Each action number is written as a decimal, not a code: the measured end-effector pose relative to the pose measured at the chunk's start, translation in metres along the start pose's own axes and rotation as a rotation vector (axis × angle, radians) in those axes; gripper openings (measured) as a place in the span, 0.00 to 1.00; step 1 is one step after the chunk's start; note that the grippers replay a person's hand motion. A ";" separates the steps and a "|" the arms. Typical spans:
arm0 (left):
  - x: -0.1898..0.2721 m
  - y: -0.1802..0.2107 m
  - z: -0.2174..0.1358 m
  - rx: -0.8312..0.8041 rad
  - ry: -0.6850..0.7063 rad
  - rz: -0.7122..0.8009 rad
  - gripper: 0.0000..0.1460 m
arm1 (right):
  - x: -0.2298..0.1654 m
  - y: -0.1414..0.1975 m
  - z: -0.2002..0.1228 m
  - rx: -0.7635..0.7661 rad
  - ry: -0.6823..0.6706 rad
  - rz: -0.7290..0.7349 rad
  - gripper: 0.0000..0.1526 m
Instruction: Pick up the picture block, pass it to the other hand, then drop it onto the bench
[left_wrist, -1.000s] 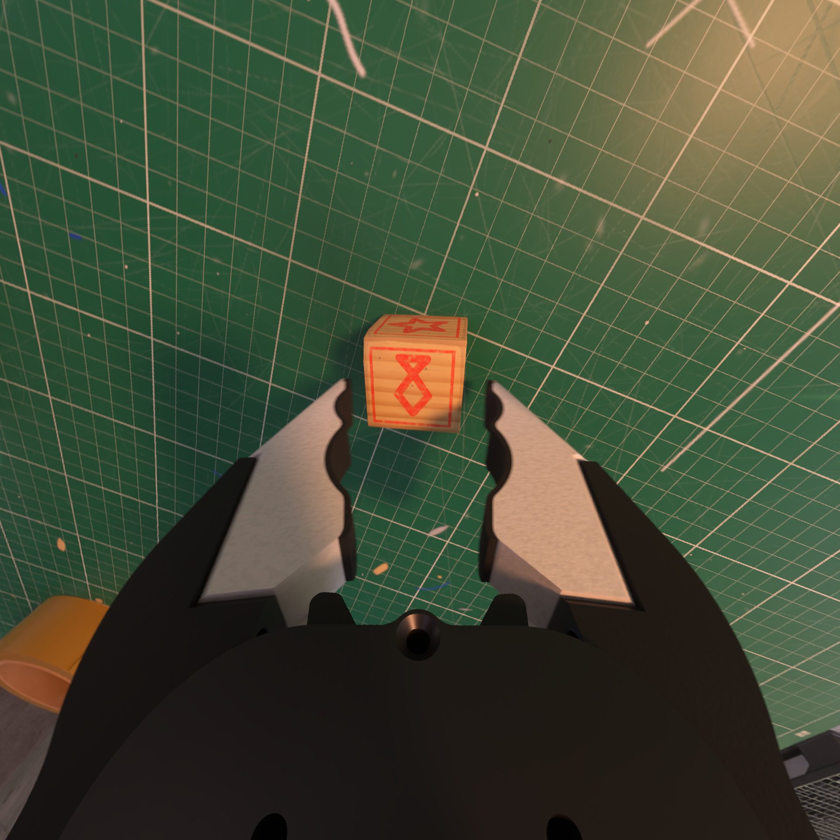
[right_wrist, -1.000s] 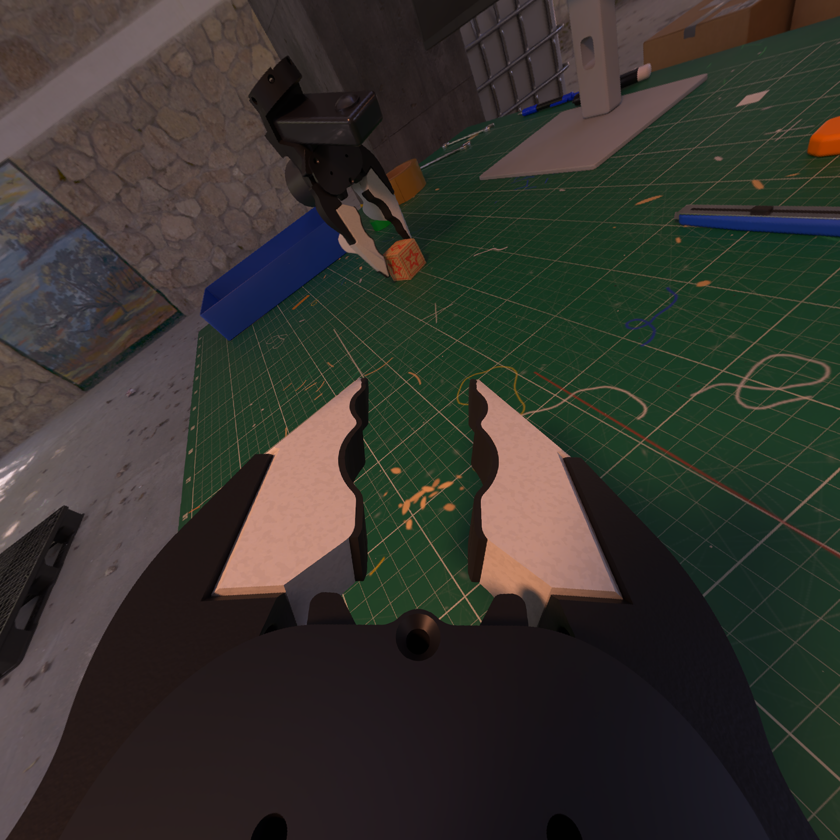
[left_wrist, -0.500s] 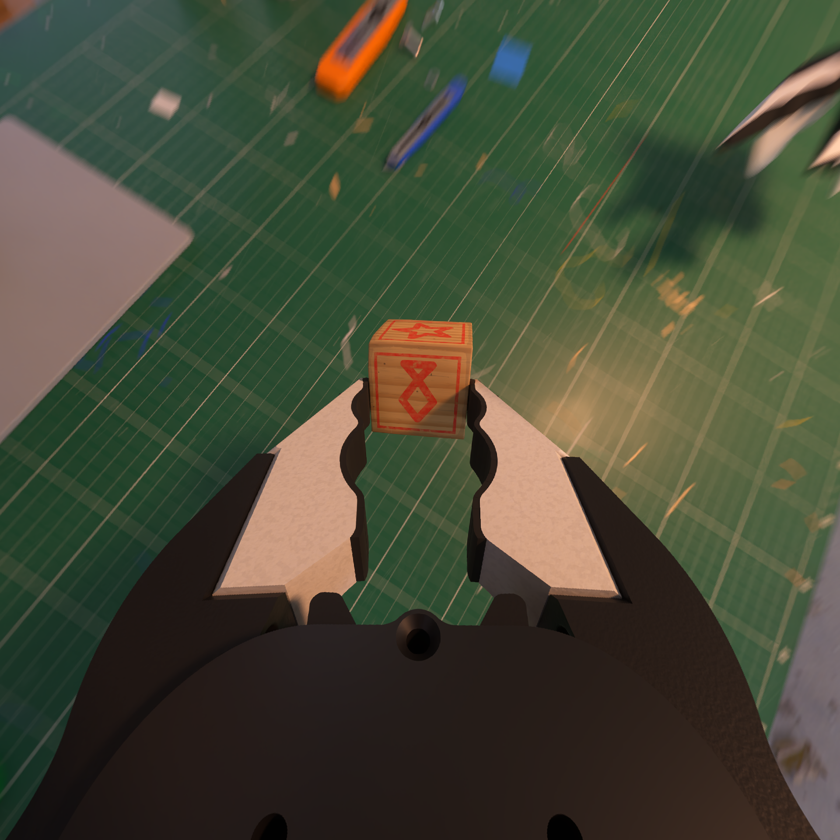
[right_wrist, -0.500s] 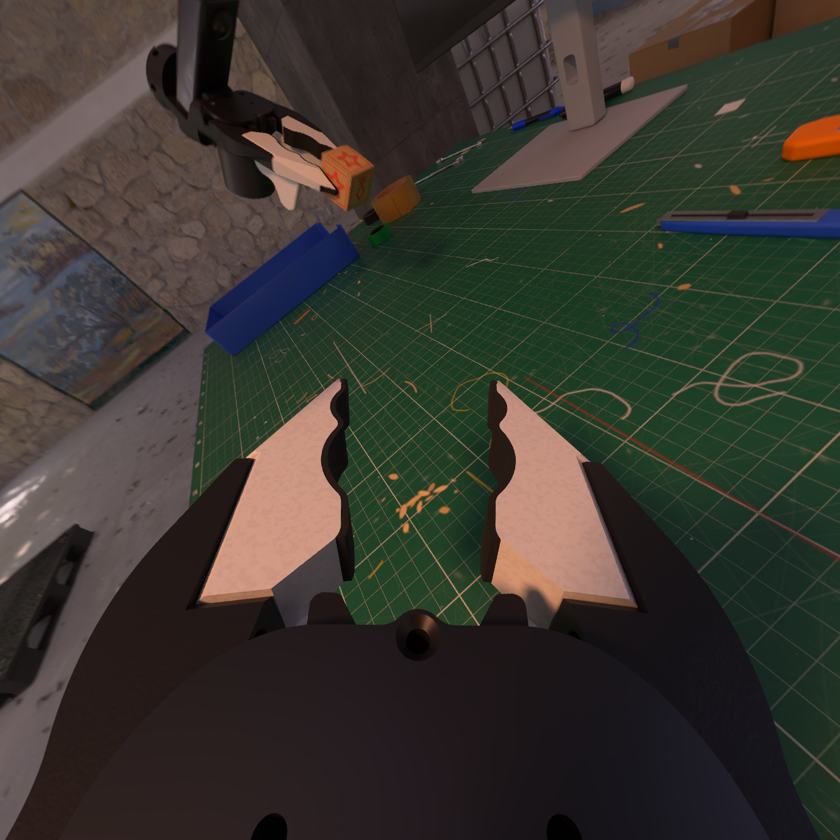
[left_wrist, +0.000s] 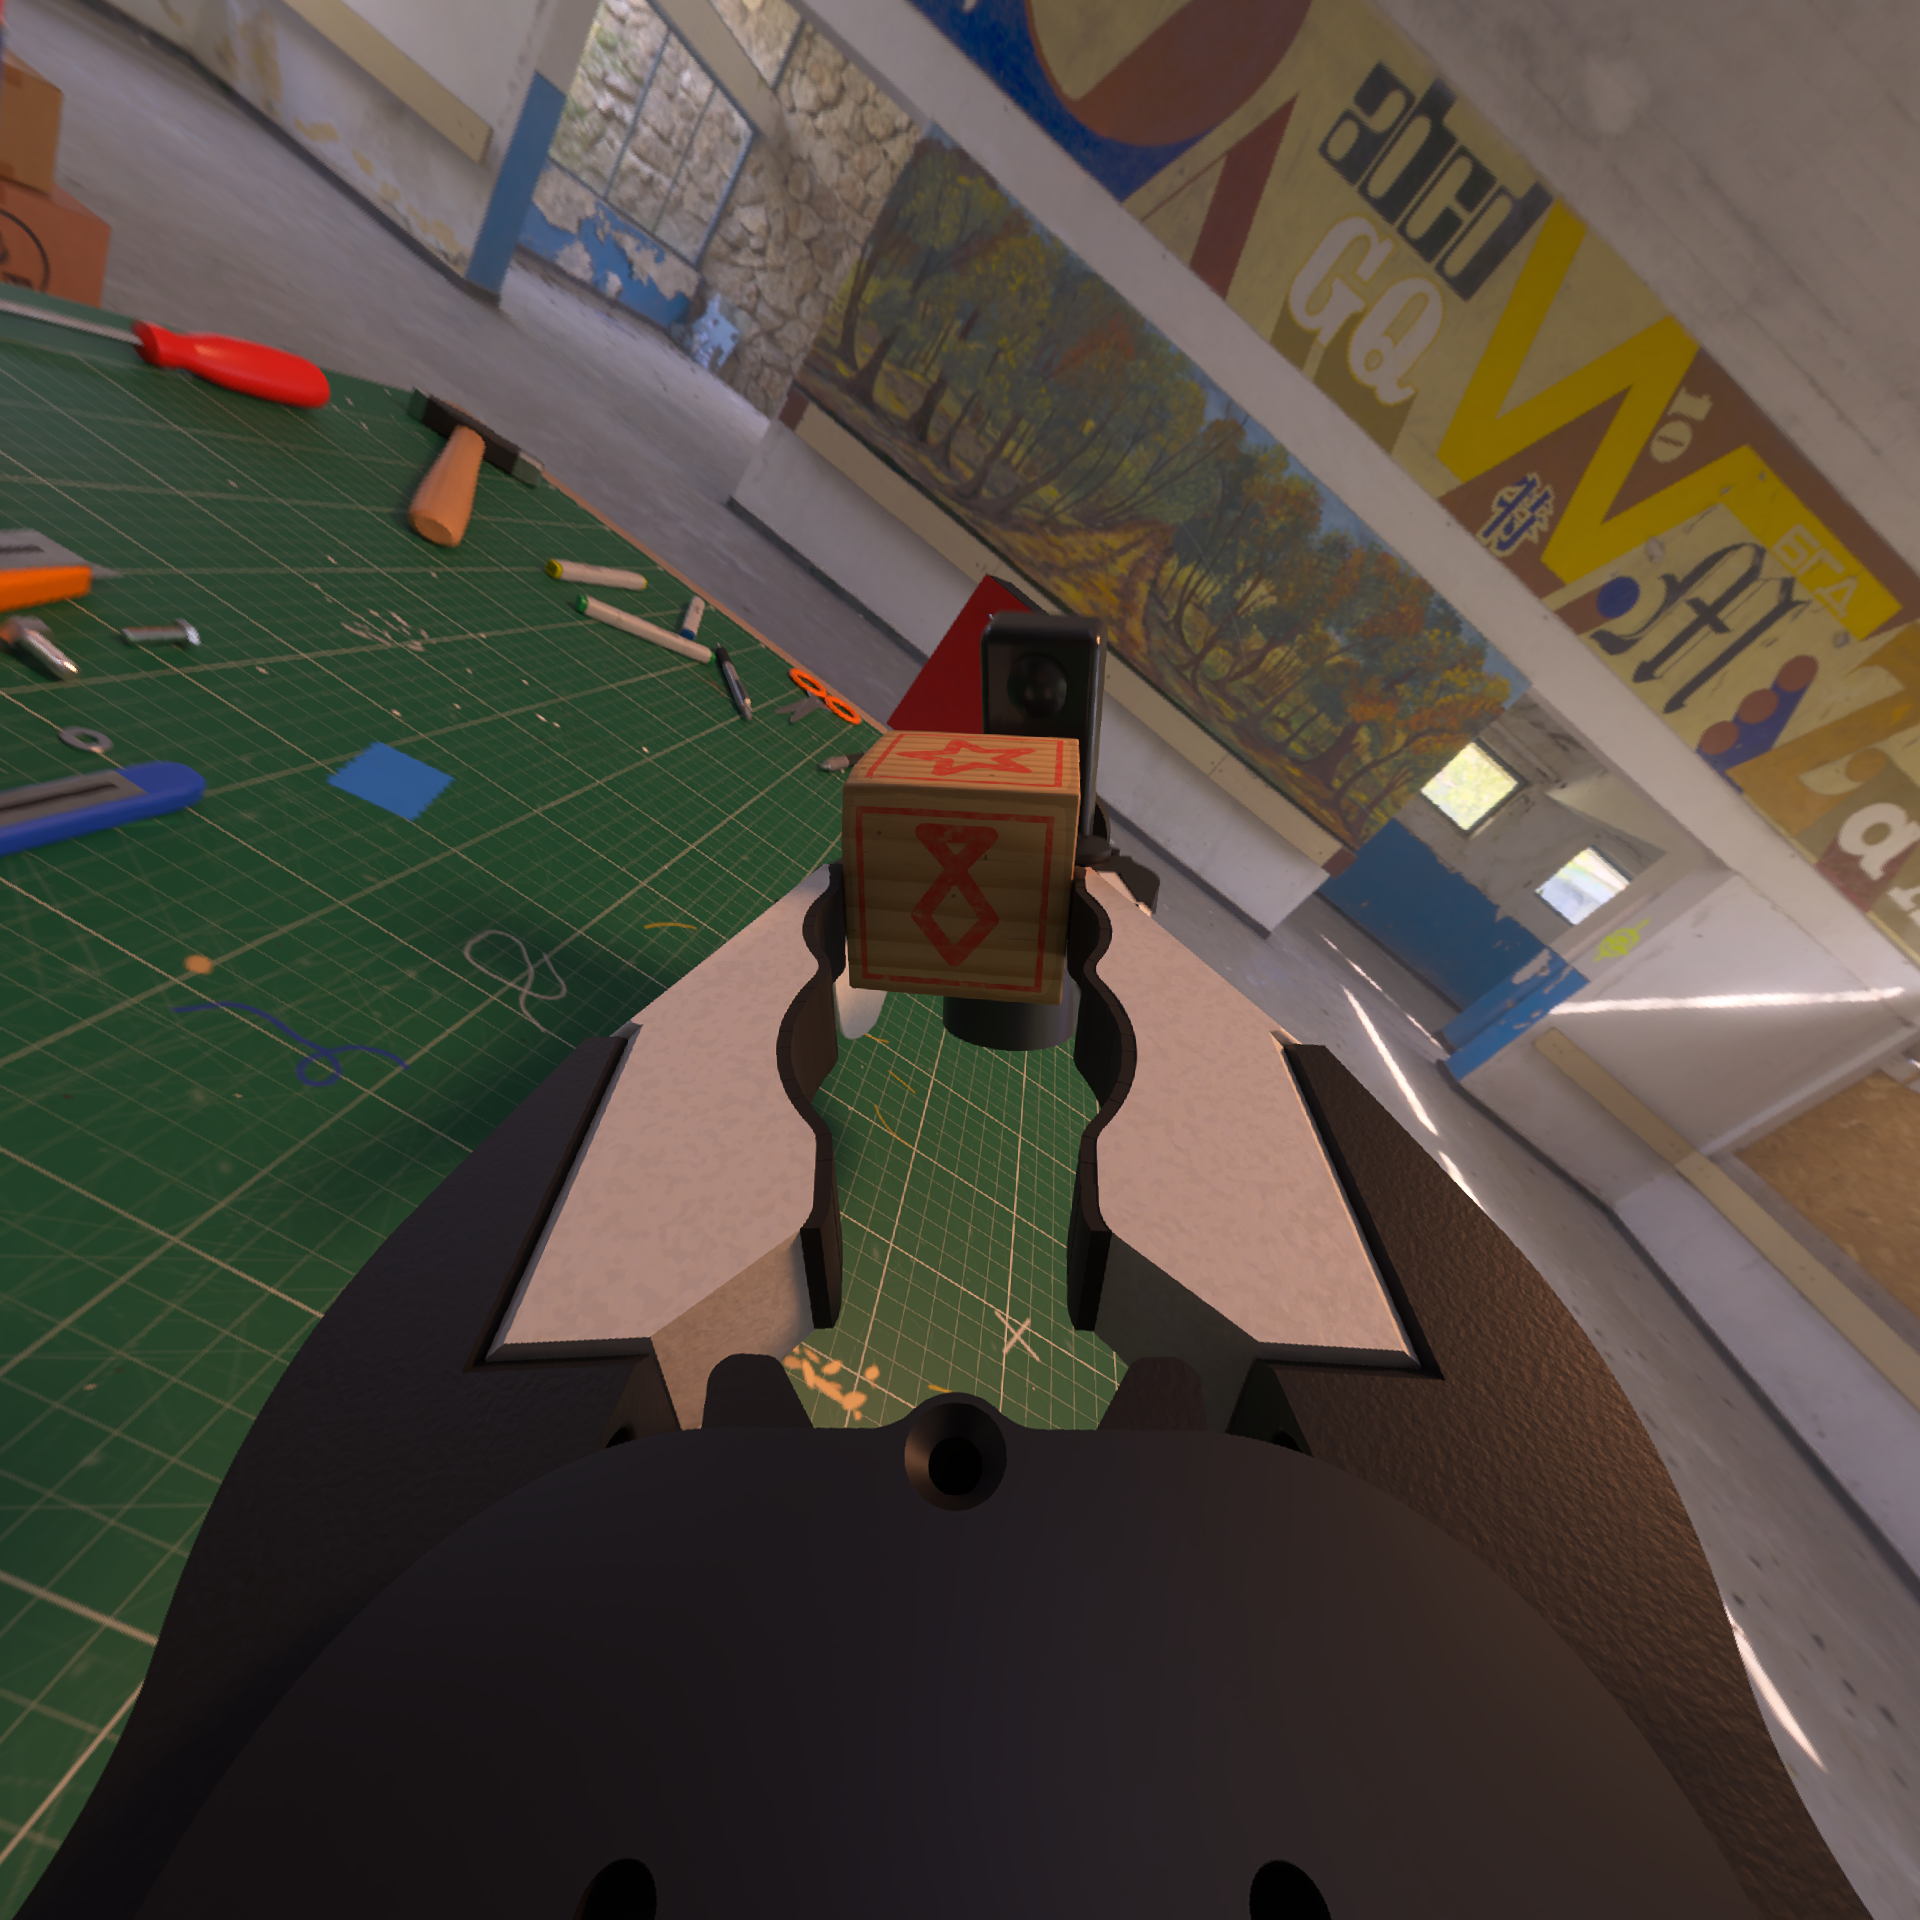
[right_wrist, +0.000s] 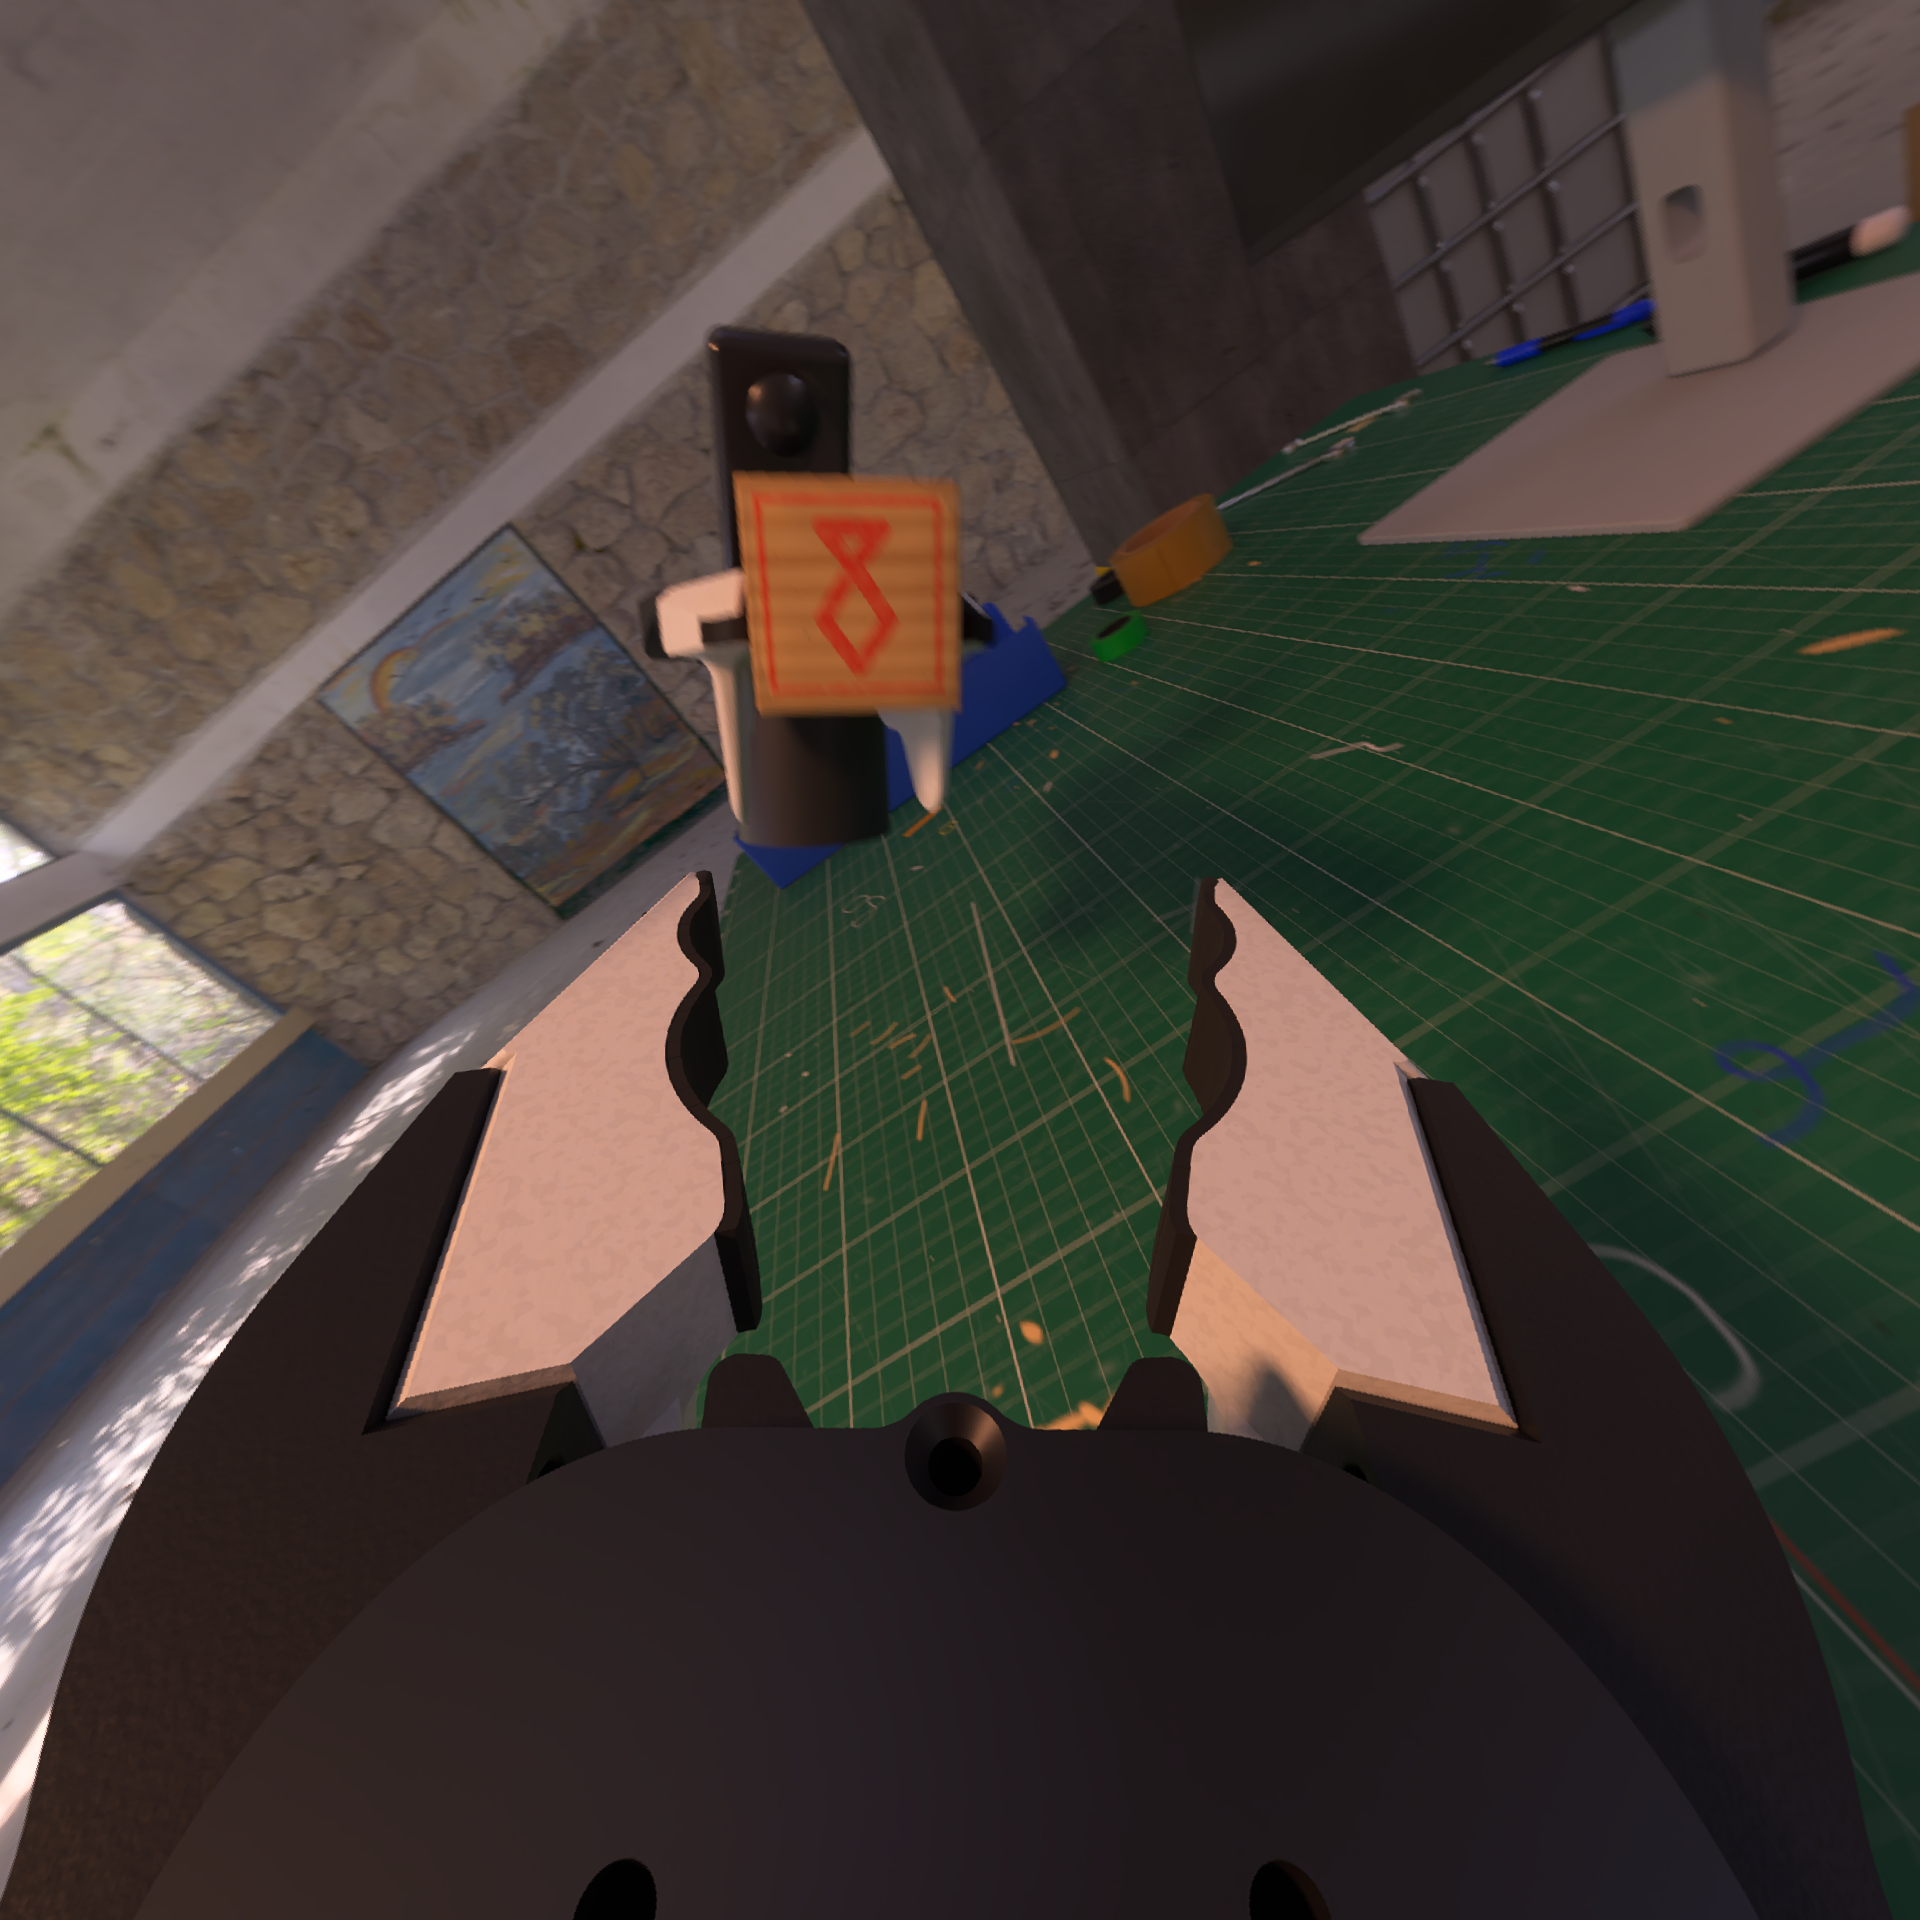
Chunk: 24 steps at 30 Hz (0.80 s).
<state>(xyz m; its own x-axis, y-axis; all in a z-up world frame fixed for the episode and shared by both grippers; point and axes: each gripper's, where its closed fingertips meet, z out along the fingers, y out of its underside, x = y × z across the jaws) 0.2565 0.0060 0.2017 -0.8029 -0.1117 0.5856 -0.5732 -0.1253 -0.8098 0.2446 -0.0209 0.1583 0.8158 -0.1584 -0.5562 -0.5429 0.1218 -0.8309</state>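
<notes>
The picture block (left_wrist: 958, 902) sits clamped at the tips of the left gripper (left_wrist: 956, 914), held in the air above the green cutting mat (left_wrist: 312, 935), its two side faces pressed by the pale fingers (left_wrist: 717, 1101). In the right wrist view the same block hangs straight ahead of the right gripper (right_wrist: 951, 894) and somewhat higher than its fingertips, apart from them with clear air between; those jaws stand wide apart with nothing in them. A cube has no long axis to speak of: one red-framed face with a knotted diamond figure points squarely at the right gripper, the star face points up. The left fingers cover its left and right sides, so the free faces are top and bottom; the right gripper likely needs to close the gap and probably turn to take those
</notes>
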 end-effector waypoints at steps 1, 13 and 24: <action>-0.001 0.005 0.003 -0.009 0.004 -0.006 0.29 | -0.003 -0.001 0.006 0.000 -0.023 0.001 0.60; -0.009 0.036 0.015 -0.102 0.017 0.057 0.29 | -0.008 0.012 0.025 -0.027 -0.100 0.068 0.30; -0.029 0.055 -0.061 -0.107 -0.485 0.262 0.67 | -0.002 0.014 -0.001 -0.033 -0.006 0.045 0.30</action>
<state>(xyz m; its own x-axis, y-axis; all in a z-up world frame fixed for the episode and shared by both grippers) 0.2389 0.0622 0.1380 -0.7681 -0.5691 0.2934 -0.3980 0.0654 -0.9151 0.2353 -0.0202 0.1472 0.7913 -0.1478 -0.5933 -0.5856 0.0961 -0.8049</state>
